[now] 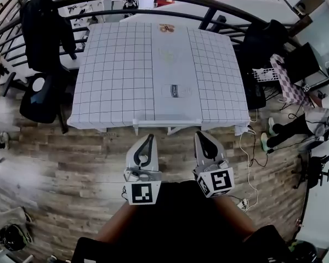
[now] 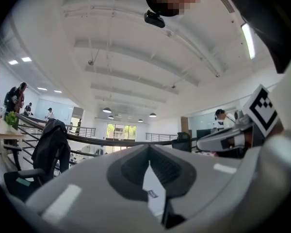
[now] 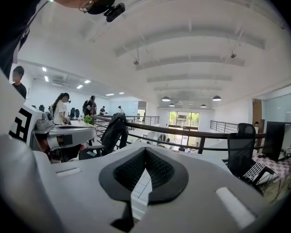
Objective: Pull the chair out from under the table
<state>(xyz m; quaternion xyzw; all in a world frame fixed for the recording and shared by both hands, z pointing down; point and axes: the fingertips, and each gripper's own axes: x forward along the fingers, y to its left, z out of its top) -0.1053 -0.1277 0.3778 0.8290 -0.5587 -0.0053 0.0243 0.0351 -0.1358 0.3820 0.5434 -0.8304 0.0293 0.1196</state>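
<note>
Grid table point(image 1: 126, 81), label point(image 1: 174, 91) unreadable; left hand-held gripper point(image 1: 149, 138) and right hand-held gripper point(image 1: 200, 136) are closed, empty.

Left tool point(image 1: 149, 137): pale grey shell | right tool point(image 1: 200, 135): matching grey shell | pads point(image 3: 128, 171): black, ribbed | marker cubes point(image 1: 142, 193): white, black square patterns | garment point(image 1: 181, 223): black, plain.
</note>
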